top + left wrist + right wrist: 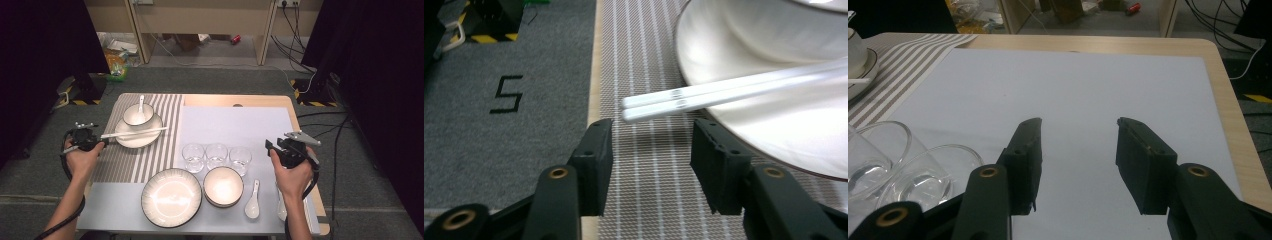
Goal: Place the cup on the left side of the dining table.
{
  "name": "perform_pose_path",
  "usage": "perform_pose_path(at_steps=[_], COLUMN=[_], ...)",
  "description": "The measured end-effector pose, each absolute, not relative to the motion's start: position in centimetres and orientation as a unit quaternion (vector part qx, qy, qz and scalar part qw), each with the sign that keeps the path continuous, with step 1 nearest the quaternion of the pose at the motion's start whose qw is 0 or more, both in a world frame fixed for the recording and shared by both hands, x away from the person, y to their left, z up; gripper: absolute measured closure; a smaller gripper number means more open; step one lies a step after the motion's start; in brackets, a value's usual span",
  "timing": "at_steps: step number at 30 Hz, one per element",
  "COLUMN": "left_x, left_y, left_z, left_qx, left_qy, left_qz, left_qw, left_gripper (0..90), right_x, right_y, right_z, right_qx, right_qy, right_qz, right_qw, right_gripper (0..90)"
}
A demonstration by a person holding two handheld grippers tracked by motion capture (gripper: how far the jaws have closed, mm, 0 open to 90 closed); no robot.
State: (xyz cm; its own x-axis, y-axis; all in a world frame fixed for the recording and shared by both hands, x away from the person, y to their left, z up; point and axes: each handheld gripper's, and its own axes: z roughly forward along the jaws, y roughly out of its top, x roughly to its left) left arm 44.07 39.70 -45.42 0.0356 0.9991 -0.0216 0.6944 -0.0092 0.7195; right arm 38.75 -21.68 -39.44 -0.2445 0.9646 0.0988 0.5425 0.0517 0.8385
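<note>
My left gripper (651, 150) sat at the left edge of the striped placemat (131, 165), its jaws released and apart, with nothing between them. The white chopsticks (724, 92) lay just beyond the jaw tips, their near ends overhanging the mat and the rest resting across the rim of the plate (140, 137) under the small bowl (138, 114). I judged the risk was there: a careless nudge from my left jaws could roll the pair off the rim or splay them apart. Farther right stood three glasses (216, 155), the large plate (171, 197), the stacked bowl (223, 186) and a spoon (252, 201). My right gripper (1078, 160) hung open and empty over the pale mat (1088, 85).
</note>
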Motion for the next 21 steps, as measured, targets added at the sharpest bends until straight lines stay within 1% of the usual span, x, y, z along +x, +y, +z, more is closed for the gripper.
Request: perform_pose_path(at_steps=[4,11,16,21], left_x=[43.7,43.4,44.1,45.3], left_y=[39.2,39.1,39.9,40.2], left_z=[-44.9,-45.0,-45.6,-46.2], left_qx=[0.662,0.664,0.661,0.662], left_qy=[0.636,0.634,0.643,0.649], left_qz=[0.267,0.272,0.28,0.277], left_qw=[0.294,0.288,0.268,0.253], left_gripper=[48.4,49.9,53.4,54.5], right_x=[38.8,38.7,38.7,38.7], right_y=[-21.7,-21.9,-21.8,-21.8], right_z=[-39.5,-39.4,-39.5,-39.5], right_qx=[0.557,0.559,0.558,0.558], right_qy=[0.678,0.675,0.676,0.676], right_qz=[0.404,0.406,0.405,0.404], right_qw=[0.26,0.261,0.261,0.261], right_gripper=[53.6,53.6,53.6,53.6])
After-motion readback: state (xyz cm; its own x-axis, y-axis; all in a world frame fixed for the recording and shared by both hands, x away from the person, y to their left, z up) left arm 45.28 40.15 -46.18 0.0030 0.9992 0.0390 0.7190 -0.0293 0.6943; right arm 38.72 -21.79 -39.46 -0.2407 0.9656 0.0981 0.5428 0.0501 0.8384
